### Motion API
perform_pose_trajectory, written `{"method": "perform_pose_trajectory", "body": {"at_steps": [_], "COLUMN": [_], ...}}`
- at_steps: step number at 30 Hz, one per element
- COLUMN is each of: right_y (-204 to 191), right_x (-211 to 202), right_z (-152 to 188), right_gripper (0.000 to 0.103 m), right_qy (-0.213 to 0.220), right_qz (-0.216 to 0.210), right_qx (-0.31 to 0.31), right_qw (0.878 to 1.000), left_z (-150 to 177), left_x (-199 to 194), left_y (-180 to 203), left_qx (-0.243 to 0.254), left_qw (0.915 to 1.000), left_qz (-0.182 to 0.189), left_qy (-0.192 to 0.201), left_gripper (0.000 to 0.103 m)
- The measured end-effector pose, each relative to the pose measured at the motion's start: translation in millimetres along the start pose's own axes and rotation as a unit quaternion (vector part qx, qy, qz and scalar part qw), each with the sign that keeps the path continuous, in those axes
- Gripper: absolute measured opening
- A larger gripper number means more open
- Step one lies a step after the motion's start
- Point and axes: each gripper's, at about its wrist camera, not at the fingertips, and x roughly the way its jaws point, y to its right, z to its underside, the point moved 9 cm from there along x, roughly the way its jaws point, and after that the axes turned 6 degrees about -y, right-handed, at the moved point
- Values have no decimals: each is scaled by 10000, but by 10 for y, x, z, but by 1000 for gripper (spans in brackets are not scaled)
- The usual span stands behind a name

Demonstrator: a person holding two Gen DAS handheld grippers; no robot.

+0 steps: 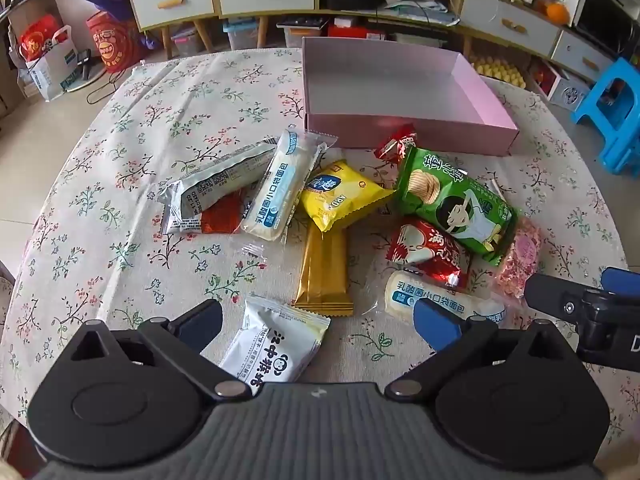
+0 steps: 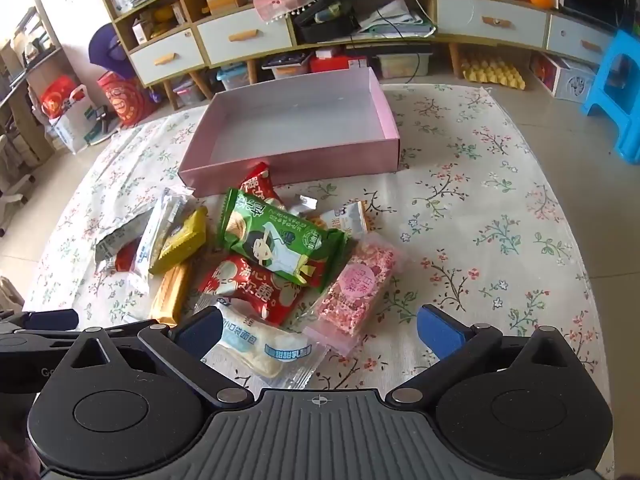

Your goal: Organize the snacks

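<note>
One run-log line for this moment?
left gripper: open | right gripper: open | pink box: empty | snacks: on table

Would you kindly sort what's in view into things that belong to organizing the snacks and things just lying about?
For the job:
- empty pink cardboard box
- green crisp packet
- yellow biscuit packet
- gold foil bar
- white bread packet
- pink speckled packet

Lying about:
- blue plastic stool
- yellow egg tray
- red gift bag

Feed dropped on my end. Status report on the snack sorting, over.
Left gripper and right gripper open, holding nothing. Pink box empty. Snacks piled on the tablecloth before it, green chip bag on top. Nothing blocking.
</note>
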Motion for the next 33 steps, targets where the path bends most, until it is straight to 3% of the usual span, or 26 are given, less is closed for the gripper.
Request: {"method": "perform_pose_trajectory", "body": {"at_steps": [33], "right_y": [-19], "right_x": [22], "right_z": [13], "right_gripper": [103], "right_qy": [4], "right_qz": [228], "right_qx": [-202], "right_qw": [9995], "left_z": [8], "left_x": [-2], "left_y": [-51], "left_qx": [-108], "left_qw": [9999], "left_qz": [-1], "left_qy": [12], "left_gripper": [102]}}
